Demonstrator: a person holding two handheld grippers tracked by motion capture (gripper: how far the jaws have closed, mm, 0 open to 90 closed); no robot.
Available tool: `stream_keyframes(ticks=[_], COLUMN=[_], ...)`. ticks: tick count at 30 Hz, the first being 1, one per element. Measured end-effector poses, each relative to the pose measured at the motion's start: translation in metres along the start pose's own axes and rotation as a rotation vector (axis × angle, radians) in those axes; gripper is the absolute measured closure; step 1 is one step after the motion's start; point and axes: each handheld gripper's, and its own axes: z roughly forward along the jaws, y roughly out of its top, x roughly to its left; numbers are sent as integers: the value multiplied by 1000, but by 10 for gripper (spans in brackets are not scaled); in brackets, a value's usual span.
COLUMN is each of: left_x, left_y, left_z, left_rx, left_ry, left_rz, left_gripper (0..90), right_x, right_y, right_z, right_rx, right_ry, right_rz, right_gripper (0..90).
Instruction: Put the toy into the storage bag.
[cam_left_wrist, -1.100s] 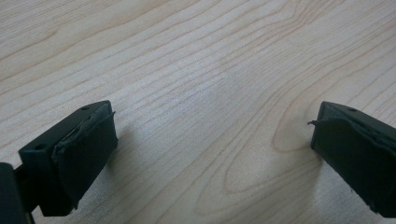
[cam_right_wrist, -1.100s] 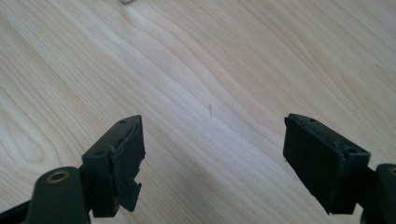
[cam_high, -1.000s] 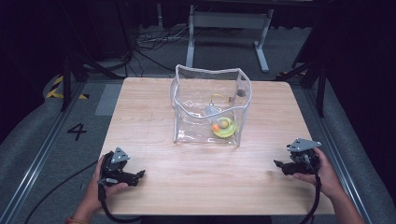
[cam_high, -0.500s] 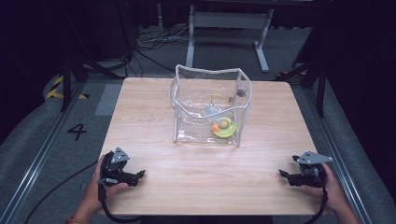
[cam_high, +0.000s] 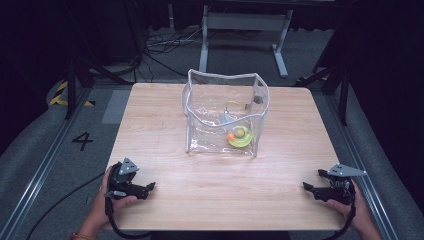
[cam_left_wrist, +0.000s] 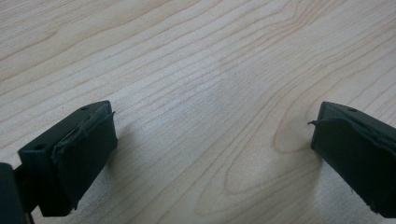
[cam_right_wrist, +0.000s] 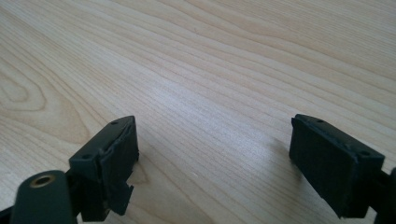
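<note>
Your two hands rest at the near edge of a pale wooden tabletop (cam_high: 165, 125) with fine, wavy grain and rounded corners. The landmark is a clear soft-plastic bag (cam_high: 225, 112), boxy and open at the top, with a white trimmed rim that sags in a wavy line; it stands upright near the middle of the tabletop, toward the far side. Inside the bag, on its floor toward its right front corner, lies a yellow-green ring-shaped thing (cam_high: 240, 138) with a small orange ball (cam_high: 231, 136) touching it; a small grey piece and a thin yellow cord higher up are too small to tell apart. Your left hand-held gripper (cam_high: 147, 188), black with a grey three-cornered plate on top, sits well apart from the bag, toward its near left, its flat black rubbery pads (cam_left_wrist: 86, 151) spread wide over bare wood with nothing between them. Your right hand-held gripper (cam_high: 311, 188), of the same build, sits well apart from the bag toward its near right; its jaws have just been opening and stand wide, its blocky pads (cam_right_wrist: 114, 161) holding nothing above the grain.
</note>
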Motion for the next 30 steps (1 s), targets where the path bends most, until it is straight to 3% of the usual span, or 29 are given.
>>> stream_keyframes(ticks=[30], left_x=[-4], left_y=[-1], left_z=[-1], left_rx=[1], left_ry=[30], left_rz=[-35], left_gripper=[2], right_x=[1], right_y=[0], right_z=[0], right_rx=[0], right_ry=[-8], right_rz=[7], right_gripper=[156])
